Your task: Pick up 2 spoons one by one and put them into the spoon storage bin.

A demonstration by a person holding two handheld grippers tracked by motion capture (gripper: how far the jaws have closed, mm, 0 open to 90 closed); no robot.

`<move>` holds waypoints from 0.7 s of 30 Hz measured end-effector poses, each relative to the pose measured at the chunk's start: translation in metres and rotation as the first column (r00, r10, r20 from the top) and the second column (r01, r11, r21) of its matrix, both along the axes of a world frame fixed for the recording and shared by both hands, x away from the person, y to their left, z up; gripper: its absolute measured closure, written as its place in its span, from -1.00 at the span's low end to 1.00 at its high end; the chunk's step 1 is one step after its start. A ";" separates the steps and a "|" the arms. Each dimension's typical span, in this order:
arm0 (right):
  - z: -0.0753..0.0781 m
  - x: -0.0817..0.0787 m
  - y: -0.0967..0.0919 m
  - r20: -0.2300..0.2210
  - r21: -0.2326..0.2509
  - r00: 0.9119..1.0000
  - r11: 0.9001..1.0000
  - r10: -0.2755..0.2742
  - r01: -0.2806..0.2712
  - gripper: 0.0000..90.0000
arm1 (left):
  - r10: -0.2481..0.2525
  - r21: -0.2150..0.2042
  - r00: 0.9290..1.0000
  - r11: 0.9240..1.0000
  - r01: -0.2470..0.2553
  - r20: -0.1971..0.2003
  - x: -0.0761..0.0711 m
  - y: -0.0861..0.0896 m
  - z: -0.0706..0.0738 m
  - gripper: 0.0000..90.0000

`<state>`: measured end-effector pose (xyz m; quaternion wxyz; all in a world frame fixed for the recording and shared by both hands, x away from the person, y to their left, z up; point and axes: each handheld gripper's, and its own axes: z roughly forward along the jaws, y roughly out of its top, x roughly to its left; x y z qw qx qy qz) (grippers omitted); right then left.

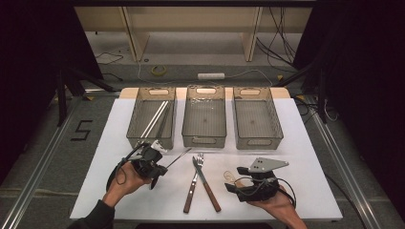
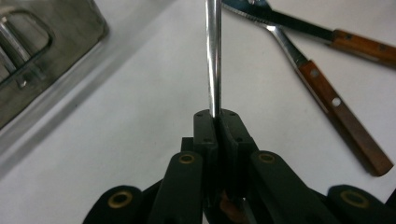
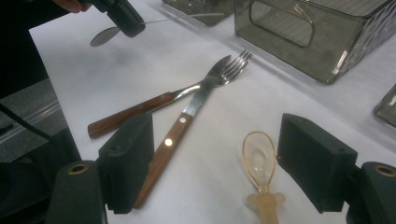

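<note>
high view: crossed fork point(image 1: 193, 182), knife point(image 1: 206, 182) nearby

My right tool point(image 3: 212, 172) sits wide open, low over the white counter point(image 3: 154, 70). The amber plastic spoon point(image 3: 259, 163) lies between the jaws, untouched. Just left of it, the wood-handled knife point(image 3: 175, 140) and fork point(image 3: 154, 105) are crossed near the tines. Grey bin point(image 3: 303, 32) top right. Far left, the other tool point(image 3: 122, 17) grips what looks like a metal spoon point(image 3: 105, 35), though it's blurry.

Glossy metal spoon point(image 2: 214, 56), wood-handled knife point(image 3: 175, 140), translucent plastic bins point(image 1: 204, 119)
</note>
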<state>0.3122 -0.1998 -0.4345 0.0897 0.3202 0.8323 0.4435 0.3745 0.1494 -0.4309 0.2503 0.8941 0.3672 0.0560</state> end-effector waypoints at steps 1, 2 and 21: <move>0.000 0.000 0.000 -0.002 -0.001 1.000 1.000 -0.002 0.002 -0.37 | 0.002 -0.013 1.000 1.000 -0.002 0.002 0.001 0.000 0.002 0.90; 0.000 0.000 0.000 -0.002 -0.001 1.000 1.000 -0.003 0.003 -0.37 | 0.004 -0.022 1.000 1.000 -0.004 0.009 0.001 0.000 0.004 0.90; 0.000 0.002 -0.004 -0.002 0.012 1.000 1.000 -0.017 0.017 -0.37 | 0.031 -0.111 0.997 0.994 -0.023 0.071 0.028 -0.016 0.026 0.90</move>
